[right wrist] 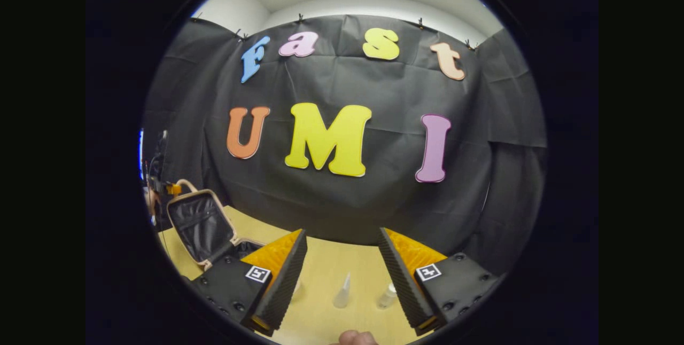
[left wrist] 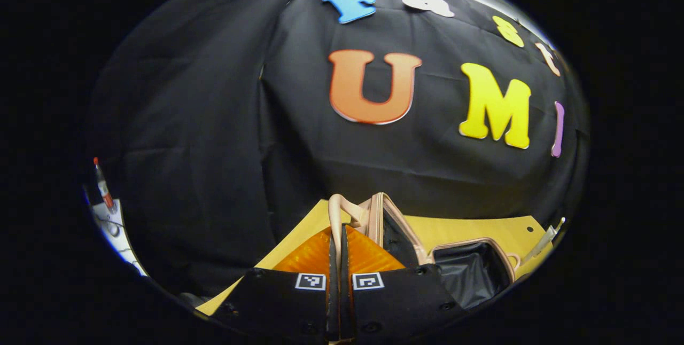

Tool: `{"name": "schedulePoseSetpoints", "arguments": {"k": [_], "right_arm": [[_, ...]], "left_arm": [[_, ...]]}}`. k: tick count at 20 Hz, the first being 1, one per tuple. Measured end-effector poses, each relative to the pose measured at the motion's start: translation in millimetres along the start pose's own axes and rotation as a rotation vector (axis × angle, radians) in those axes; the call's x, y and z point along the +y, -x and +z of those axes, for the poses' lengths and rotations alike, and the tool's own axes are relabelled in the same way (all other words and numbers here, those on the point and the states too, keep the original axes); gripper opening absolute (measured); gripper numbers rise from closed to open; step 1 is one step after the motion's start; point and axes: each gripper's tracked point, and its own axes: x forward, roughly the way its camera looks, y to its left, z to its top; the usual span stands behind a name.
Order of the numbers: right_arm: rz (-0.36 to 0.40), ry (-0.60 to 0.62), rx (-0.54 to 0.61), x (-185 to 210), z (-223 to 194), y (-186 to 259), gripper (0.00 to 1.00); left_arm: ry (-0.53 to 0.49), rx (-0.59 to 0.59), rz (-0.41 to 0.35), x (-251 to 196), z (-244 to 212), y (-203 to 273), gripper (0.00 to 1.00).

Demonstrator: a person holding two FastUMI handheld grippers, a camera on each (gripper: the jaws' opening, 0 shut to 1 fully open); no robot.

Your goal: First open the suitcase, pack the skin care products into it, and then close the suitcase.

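Observation:
The beige suitcase (right wrist: 200,225) lies open on the wooden table (right wrist: 326,259), its black-lined lid standing up. In the left gripper view my left gripper (left wrist: 339,230) is shut on the lid's beige handle (left wrist: 337,209), with the lid (left wrist: 398,233) and the black-lined base (left wrist: 470,273) just to the right. My right gripper (right wrist: 342,235) is open above the table, to the right of the suitcase. Two small clear bottles (right wrist: 342,291) (right wrist: 387,294) stand between its fingers, untouched. A third bottle (right wrist: 296,286) is partly hidden behind the left finger.
The black cloth wall closes the table's far side. A clear tube-like item (left wrist: 545,241) lies at the table's right edge past the suitcase base. A fingertip (right wrist: 355,338) shows at the bottom of the right gripper view. White clutter (left wrist: 109,217) sits outside the booth at far left.

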Motion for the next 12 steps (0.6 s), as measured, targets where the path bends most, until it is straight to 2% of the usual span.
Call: {"name": "schedulePoseSetpoints", "arguments": {"k": [3, 7, 11, 12], "right_arm": [[0.000, 0.041, 0.045, 19, -7, -5, 0.80], [-0.012, 0.073, 0.067, 28, -10, -4, 0.80], [-0.008, 0.090, 0.081, 35, -17, -4, 0.80], [-0.003, 0.088, 0.088, 37, -21, -5, 0.80]], "left_arm": [[0.088, 0.122, 0.000, 30, -61, -36, 0.05], [0.170, 0.250, -0.011, 24, -124, -81, 0.05], [0.132, 0.292, 0.006, 22, -143, -88, 0.03], [0.112, 0.289, 0.026, 26, -142, -88, 0.18]]}}
